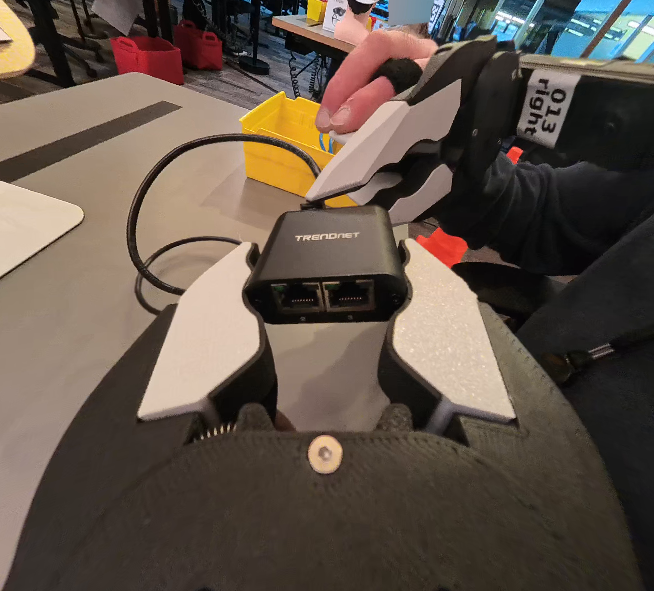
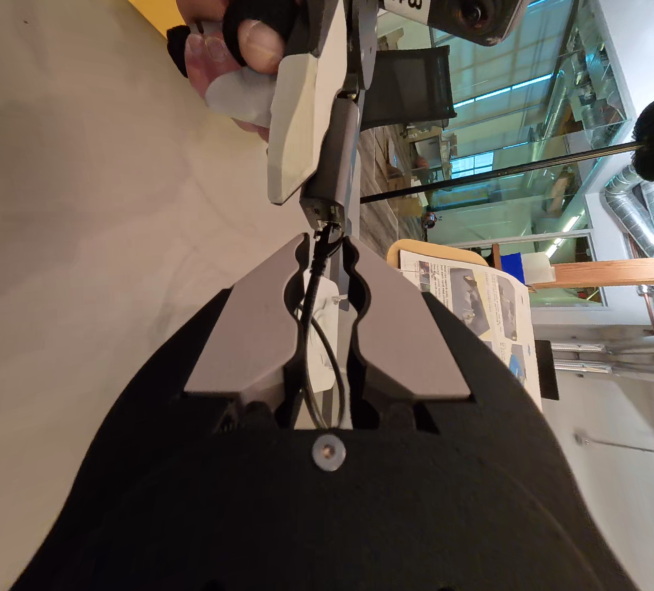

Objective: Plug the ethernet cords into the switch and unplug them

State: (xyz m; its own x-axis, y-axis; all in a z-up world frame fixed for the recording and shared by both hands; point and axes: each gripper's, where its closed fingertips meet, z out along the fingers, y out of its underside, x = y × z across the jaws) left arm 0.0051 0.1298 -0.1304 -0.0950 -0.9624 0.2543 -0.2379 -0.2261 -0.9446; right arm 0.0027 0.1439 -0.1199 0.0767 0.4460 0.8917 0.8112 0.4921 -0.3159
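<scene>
Left wrist view: left hand-held gripper (image 1: 327,277) clamped on the switch (image 1: 327,268), lifted off the surface (image 1: 88,255), two near ports empty. Far side — right hand-held gripper (image 1: 315,197) pinches the black ethernet cord (image 1: 148,185) at its plug, w/ cord axis in line w/ the far port.

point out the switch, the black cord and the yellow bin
switch (image 1: 327,252): left wrist view, on its black top face
black cord (image 1: 132,206): left wrist view, on the loop's left bend
yellow bin (image 1: 272,163): left wrist view, on its front wall
</scene>
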